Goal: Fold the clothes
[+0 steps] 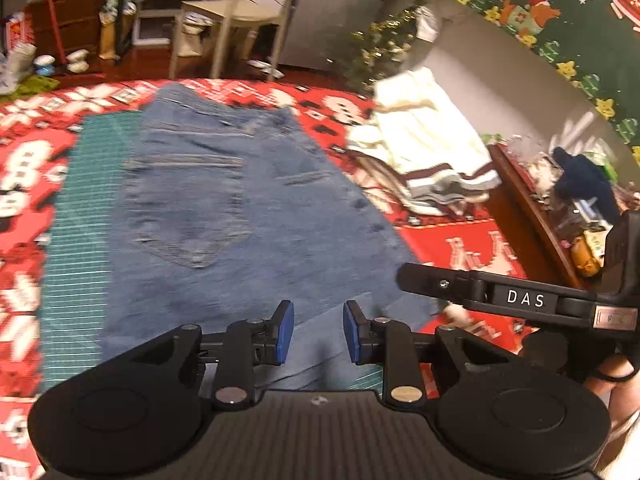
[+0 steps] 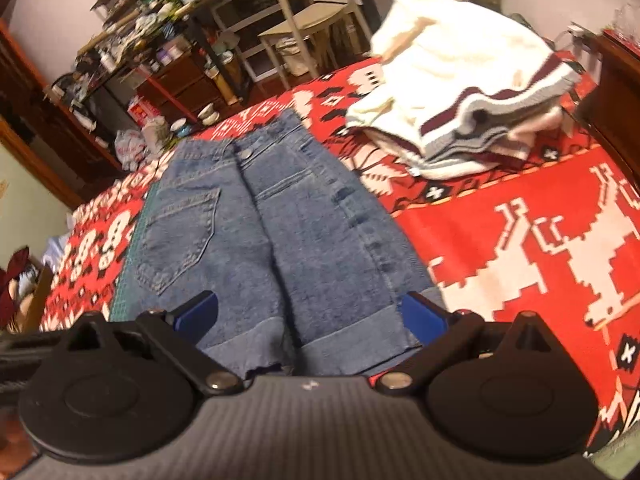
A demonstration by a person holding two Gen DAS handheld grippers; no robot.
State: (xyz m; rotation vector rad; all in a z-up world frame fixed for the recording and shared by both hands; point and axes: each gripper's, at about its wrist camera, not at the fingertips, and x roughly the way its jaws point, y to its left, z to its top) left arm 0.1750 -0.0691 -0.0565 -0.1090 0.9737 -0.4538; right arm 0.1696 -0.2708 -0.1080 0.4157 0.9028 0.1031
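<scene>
The left gripper (image 1: 319,331) is pitched downward, its jaws parted by a narrow gap with nothing pressed between the blue pads (image 1: 285,332). The right gripper (image 2: 310,312) is likewise angled down, its jaws spread wide. In the left wrist view, the right gripper's black body is seen reaching in from the right, gripped by a gloved hand (image 1: 612,356).

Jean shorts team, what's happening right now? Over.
Both hand-held grippers, left and right, open, holding nothing. Jean shorts flat, unfolded. White sweater pile beside, not blocking.
</scene>
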